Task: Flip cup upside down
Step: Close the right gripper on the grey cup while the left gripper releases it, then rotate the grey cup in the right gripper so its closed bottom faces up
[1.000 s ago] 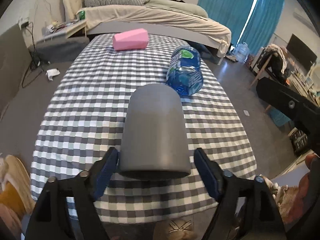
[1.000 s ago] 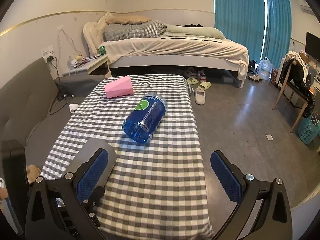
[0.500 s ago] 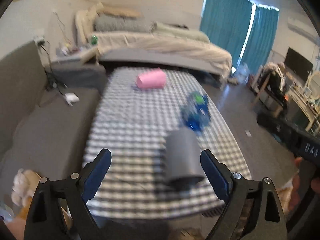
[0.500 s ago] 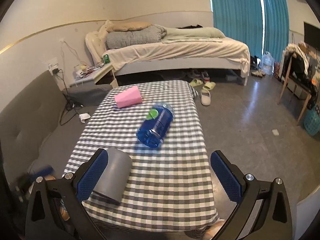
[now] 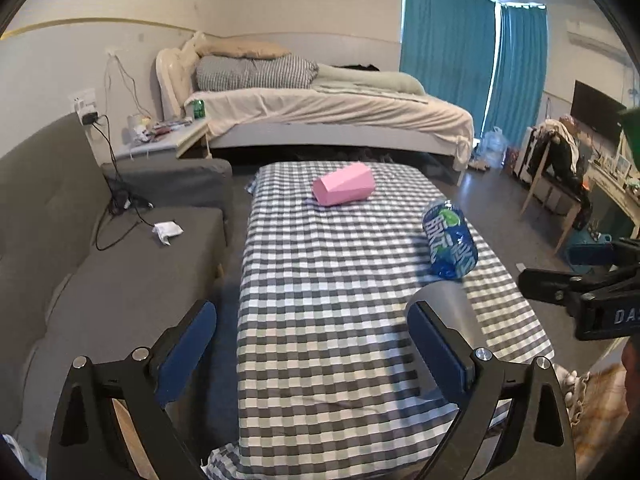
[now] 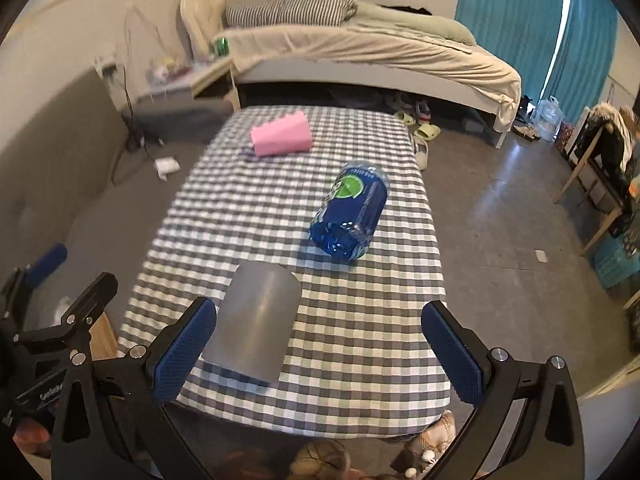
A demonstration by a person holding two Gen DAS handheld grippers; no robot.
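A grey cup (image 6: 256, 324) stands upside down, rim on the checked tablecloth (image 6: 280, 208), near the table's front edge. In the left wrist view the cup (image 5: 456, 312) is partly hidden behind my right-hand finger. My left gripper (image 5: 312, 354) is open and empty, pulled back over the table's front left part, to the left of the cup. My right gripper (image 6: 316, 350) is open and empty, above the front edge, with the cup just inside its left finger (image 6: 184, 348). The left gripper also shows at the left edge of the right wrist view (image 6: 48, 316).
A blue water bottle (image 6: 352, 216) lies on its side behind the cup. A pink cup (image 6: 282, 136) lies on its side at the far end. A grey sofa (image 5: 80, 264) runs along the left. A bed (image 5: 320, 112) stands behind. Bare floor (image 6: 500, 208) lies to the right.
My left gripper has let go of the cup, opened wide and drawn back up and to the left. The cup stays upside down on the cloth. My right gripper has shifted left and tilted down.
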